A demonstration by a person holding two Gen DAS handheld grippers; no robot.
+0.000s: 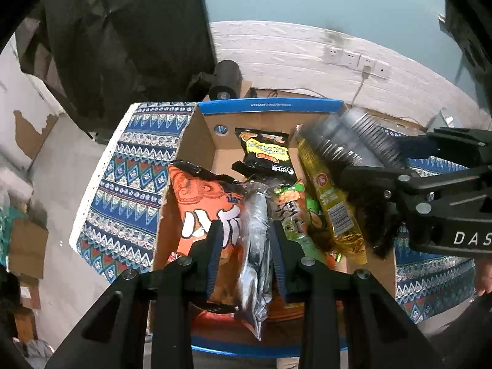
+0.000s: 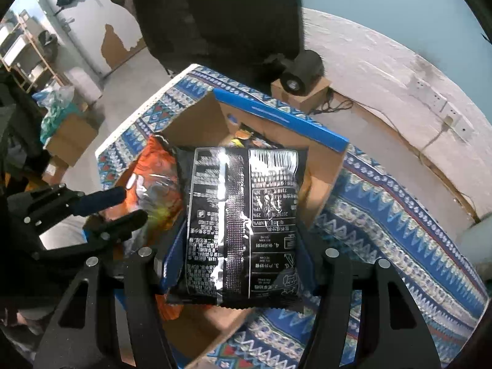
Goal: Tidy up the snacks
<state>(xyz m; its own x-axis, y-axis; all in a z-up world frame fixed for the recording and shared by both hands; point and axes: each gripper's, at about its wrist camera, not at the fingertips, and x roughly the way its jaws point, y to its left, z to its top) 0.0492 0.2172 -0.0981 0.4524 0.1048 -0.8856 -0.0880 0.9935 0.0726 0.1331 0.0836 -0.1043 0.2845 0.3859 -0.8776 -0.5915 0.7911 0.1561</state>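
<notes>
A cardboard box with blue rims (image 1: 270, 106) sits on a patterned blue cloth and holds several snack packs: an orange bag (image 1: 196, 206), a black bag (image 1: 267, 153), a green pack (image 1: 295, 212) and a yellow pack (image 1: 335, 203). My left gripper (image 1: 246, 230) is shut on the edge of a silvery packet (image 1: 255, 246) above the box. My right gripper (image 2: 240, 230) is shut on a black snack bag (image 2: 243, 221), back side up, over the box (image 2: 326, 166). The right gripper also shows in the left wrist view (image 1: 409, 160), blurred.
The patterned cloth (image 2: 384, 215) covers the table around the box. A black cylinder (image 2: 301, 72) stands on a small carton behind the box. A white wall with sockets (image 1: 353, 58) lies beyond. Cardboard cartons (image 2: 70, 135) sit on the floor at left.
</notes>
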